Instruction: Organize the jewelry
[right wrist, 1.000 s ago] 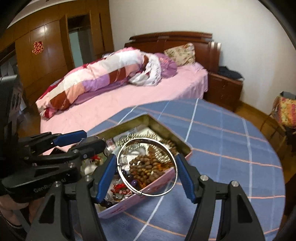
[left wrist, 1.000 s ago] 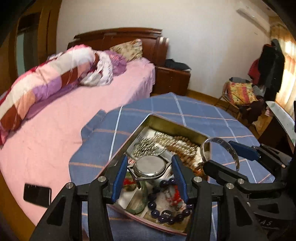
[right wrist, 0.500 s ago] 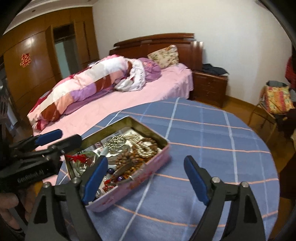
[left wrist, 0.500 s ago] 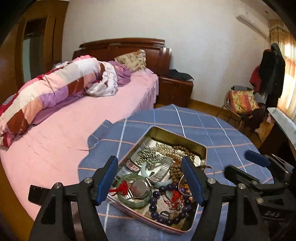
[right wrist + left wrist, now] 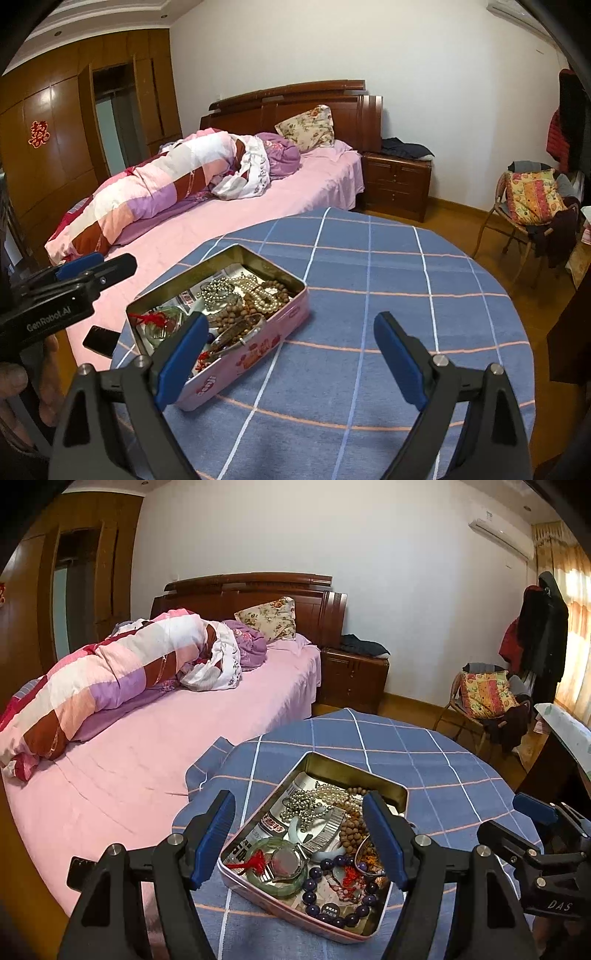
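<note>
Pink tin of jewelry: below left gripper, left of right gripper on tabletop. Both spread, empty (nothing pinched). Advice: withdraw straight up, avoiding snagged beads.

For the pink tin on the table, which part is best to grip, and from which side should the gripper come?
Probably the pink tin is best gripped by its near long wall, one finger inside the rim and one outside, with the right gripper coming from above. The tin is open, and its thin upright wall suits a pinch.
</note>
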Tool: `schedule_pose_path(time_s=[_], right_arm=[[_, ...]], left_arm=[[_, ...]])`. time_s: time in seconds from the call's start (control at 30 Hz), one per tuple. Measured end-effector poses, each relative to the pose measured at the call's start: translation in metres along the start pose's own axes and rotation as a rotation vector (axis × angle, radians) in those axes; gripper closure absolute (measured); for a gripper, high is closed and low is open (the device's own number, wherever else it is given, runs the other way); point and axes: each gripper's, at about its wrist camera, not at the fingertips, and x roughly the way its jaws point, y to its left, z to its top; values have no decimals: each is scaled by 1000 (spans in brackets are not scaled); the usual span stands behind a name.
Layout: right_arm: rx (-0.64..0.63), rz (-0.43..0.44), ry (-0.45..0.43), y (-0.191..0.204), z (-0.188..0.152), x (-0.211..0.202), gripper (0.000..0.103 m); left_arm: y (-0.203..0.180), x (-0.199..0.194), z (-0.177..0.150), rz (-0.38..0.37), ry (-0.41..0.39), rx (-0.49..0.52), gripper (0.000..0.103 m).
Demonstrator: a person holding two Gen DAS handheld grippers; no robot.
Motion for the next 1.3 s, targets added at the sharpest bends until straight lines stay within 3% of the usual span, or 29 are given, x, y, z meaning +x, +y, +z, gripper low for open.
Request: schedule_pose_path(time_s=[1.3], right_arm=[[9, 14, 4, 3, -5, 2, 9]], left_arm=[[0, 3, -2, 6, 16, -7, 31]])
